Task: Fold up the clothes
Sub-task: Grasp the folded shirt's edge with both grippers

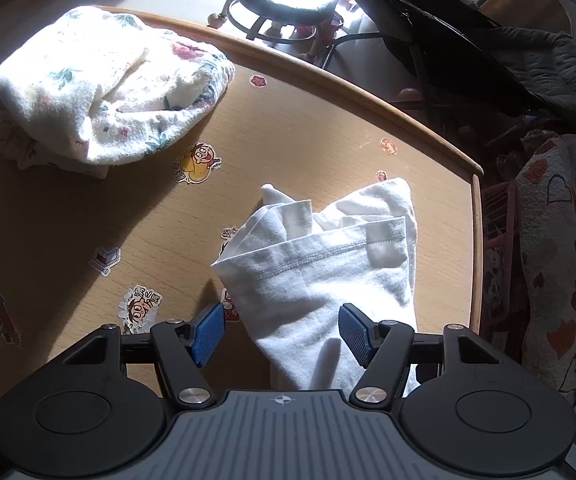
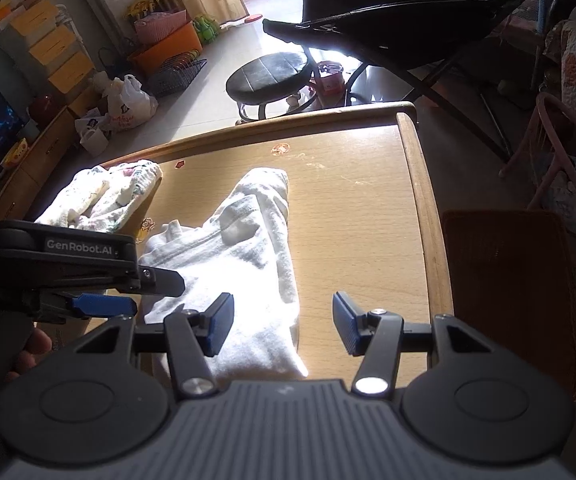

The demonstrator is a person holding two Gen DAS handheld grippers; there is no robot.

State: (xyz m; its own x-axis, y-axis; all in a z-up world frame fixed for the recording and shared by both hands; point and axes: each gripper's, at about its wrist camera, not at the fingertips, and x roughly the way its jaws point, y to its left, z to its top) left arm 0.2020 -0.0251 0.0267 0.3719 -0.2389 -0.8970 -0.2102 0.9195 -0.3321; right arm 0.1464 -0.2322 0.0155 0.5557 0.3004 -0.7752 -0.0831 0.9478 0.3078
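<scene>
A white garment (image 1: 328,264) lies crumpled and partly folded on the wooden table (image 1: 87,220), hem seam facing up. My left gripper (image 1: 281,334) hangs open just above its near end, nothing between the blue pads. In the right wrist view the same white garment (image 2: 247,240) stretches away from me. My right gripper (image 2: 283,326) is open over its near right edge, left pad above cloth, right pad above bare wood. The left gripper (image 2: 127,292) shows side-on at the left, over the garment's near left part.
A floral cloth bundle (image 1: 99,84) sits at the table's far left. Cartoon stickers (image 1: 197,164) dot the tabletop. Beyond the table's raised rim (image 2: 420,200) stand a round black stool (image 2: 267,76), a dark folding chair (image 2: 388,20) and a patterned blanket (image 1: 556,260). A hand (image 2: 31,348) holds the left gripper.
</scene>
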